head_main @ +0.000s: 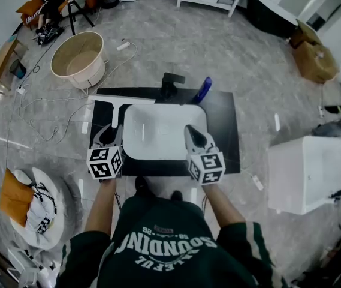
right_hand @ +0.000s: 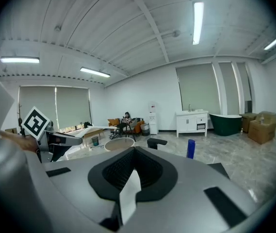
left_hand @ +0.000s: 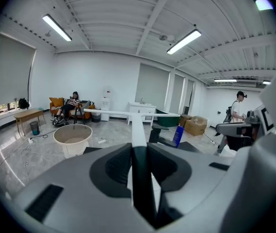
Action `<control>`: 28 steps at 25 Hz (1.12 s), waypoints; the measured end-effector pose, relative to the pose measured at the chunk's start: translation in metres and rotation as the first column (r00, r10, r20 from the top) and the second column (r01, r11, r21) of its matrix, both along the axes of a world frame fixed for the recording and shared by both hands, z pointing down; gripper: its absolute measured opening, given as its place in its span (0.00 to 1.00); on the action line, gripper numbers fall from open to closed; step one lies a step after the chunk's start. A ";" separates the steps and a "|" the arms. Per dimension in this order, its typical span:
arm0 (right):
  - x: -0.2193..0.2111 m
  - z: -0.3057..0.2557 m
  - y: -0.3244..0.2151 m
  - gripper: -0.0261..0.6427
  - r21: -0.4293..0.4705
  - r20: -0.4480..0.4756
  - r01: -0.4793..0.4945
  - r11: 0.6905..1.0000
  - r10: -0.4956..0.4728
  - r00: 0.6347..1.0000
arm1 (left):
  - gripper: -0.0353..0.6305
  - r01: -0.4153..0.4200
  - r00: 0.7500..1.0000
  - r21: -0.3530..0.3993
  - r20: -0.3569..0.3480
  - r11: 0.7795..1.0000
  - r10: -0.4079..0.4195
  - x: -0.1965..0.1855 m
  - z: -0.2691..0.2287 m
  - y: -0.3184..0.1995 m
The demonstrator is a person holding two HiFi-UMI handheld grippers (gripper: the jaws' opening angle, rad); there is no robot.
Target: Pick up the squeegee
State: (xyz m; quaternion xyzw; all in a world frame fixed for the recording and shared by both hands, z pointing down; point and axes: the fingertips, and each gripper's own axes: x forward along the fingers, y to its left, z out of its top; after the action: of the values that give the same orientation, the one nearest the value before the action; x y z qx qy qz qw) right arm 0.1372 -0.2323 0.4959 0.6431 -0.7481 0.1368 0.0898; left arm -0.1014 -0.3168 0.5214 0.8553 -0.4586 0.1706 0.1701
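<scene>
The white squeegee [head_main: 120, 104] hangs above the left end of the black counter [head_main: 223, 120]. Its long blade runs crosswise and its handle points back toward me. My left gripper [head_main: 114, 134] is shut on that handle. In the left gripper view the handle [left_hand: 138, 130] runs straight out between the dark pads to the T-shaped blade. My right gripper [head_main: 192, 133] hovers over the right side of the white sink [head_main: 158, 131]. Its jaws [right_hand: 132, 152] meet at the tips with nothing held; a white sliver shows in the gap below them.
A black faucet [head_main: 171, 83] and a blue bottle [head_main: 203, 90] stand behind the sink. A beige round tub [head_main: 79, 59] sits on the floor at the back left, with cables beside it. A white box [head_main: 308, 173] stands at the right. A person stands at the left gripper view's far right.
</scene>
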 end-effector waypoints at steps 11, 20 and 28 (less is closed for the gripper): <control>0.011 -0.008 0.014 0.04 0.054 -0.033 -0.038 0.998 0.039 0.999 | 0.19 -0.047 0.998 0.056 0.035 0.997 0.045 0.020 -0.013 0.034; 0.007 -0.008 0.017 0.04 0.063 -0.027 -0.028 0.998 0.030 0.999 | 0.19 -0.044 0.999 0.057 0.026 0.997 0.043 0.019 -0.015 0.037; 0.003 -0.008 0.014 0.04 0.064 -0.024 -0.023 0.998 0.025 0.999 | 0.19 -0.045 0.999 0.057 0.028 0.997 0.044 0.017 -0.015 0.035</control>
State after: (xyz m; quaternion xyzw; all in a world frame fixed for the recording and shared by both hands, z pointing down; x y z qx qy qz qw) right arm 0.1402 -0.2184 0.4882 0.6563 -0.7430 0.1061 0.0770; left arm -0.0840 -0.2822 0.5066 0.8676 -0.4464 0.1724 0.1353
